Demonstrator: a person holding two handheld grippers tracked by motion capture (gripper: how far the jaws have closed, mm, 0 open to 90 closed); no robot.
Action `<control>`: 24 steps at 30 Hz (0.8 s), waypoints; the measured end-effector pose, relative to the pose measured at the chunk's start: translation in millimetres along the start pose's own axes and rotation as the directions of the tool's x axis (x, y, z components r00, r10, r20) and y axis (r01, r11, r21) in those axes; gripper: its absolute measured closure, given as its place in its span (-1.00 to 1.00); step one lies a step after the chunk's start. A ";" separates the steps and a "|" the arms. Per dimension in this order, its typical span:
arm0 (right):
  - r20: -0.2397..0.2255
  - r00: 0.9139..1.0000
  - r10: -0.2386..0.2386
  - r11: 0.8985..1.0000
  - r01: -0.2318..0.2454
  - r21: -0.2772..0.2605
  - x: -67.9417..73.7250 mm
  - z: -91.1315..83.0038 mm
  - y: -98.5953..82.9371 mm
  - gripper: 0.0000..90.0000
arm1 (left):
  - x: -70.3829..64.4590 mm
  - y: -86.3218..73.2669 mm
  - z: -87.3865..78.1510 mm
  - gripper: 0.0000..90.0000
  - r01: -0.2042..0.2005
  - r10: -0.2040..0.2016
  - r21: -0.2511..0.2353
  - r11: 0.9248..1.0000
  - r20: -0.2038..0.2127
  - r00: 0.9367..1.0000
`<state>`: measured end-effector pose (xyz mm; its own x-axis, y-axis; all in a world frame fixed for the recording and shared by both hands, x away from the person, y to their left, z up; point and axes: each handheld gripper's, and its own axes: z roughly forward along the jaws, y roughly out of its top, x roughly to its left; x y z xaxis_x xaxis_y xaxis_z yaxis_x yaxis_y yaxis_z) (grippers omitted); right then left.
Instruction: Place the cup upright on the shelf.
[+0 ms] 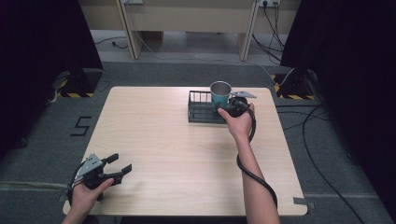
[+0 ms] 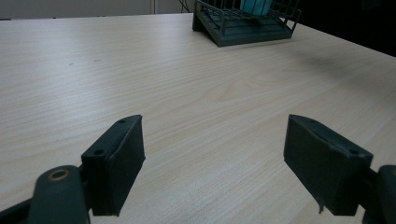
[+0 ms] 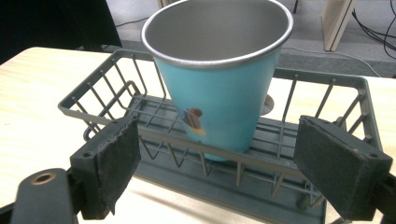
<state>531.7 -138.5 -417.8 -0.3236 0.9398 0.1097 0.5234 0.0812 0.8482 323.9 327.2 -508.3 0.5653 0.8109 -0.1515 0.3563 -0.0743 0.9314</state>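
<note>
Right tongs (image 3: 217, 163) gape wide just short of the blue cup (image 3: 219, 88), standing upright in the rack (image 3: 327, 81). Left tongs (image 1: 114, 169) idle open, empty, over the worktop (image 1: 177, 154).

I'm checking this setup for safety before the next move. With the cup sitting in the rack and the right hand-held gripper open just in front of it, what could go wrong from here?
1. The teal cup stands tilted in the wire rack; a nudge from the open right hand-held gripper could tip it over.
2. The rack's near rail lies between the jaws and the cup, so closing low could snag the wires instead.
3. The rack sits near the table's far edge, so a push might slide it off.
</note>
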 end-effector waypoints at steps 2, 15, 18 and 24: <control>-0.001 1.000 -0.004 1.000 0.004 -0.001 -0.1 -2.1 -1.2 -0.66 | 0.0 0.0 -0.1 -0.56 -0.001 0.001 0.001 1.000 0.000 1.000; -0.021 1.000 -0.017 1.000 0.017 -0.014 -0.5 -17.5 -11.8 -0.65 | -0.2 -0.1 0.1 -0.56 -0.001 0.001 0.002 1.000 0.000 1.000; -0.028 0.999 -0.015 1.000 0.014 -0.023 -1.3 -20.0 -14.8 -0.65 | -0.2 -0.1 0.1 -0.56 -0.001 0.001 0.002 1.000 0.000 1.000; -0.035 0.999 -0.011 1.000 0.010 -0.018 -2.0 -24.3 -21.9 -0.65 | -0.1 -0.1 0.1 -0.56 -0.002 0.002 0.002 1.000 0.000 1.000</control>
<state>501.7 -150.2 -424.0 -0.3567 0.9266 0.1187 0.5061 0.0849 0.8583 323.8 327.1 -508.4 0.5658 0.8108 -0.1497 0.3569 -0.0771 0.9309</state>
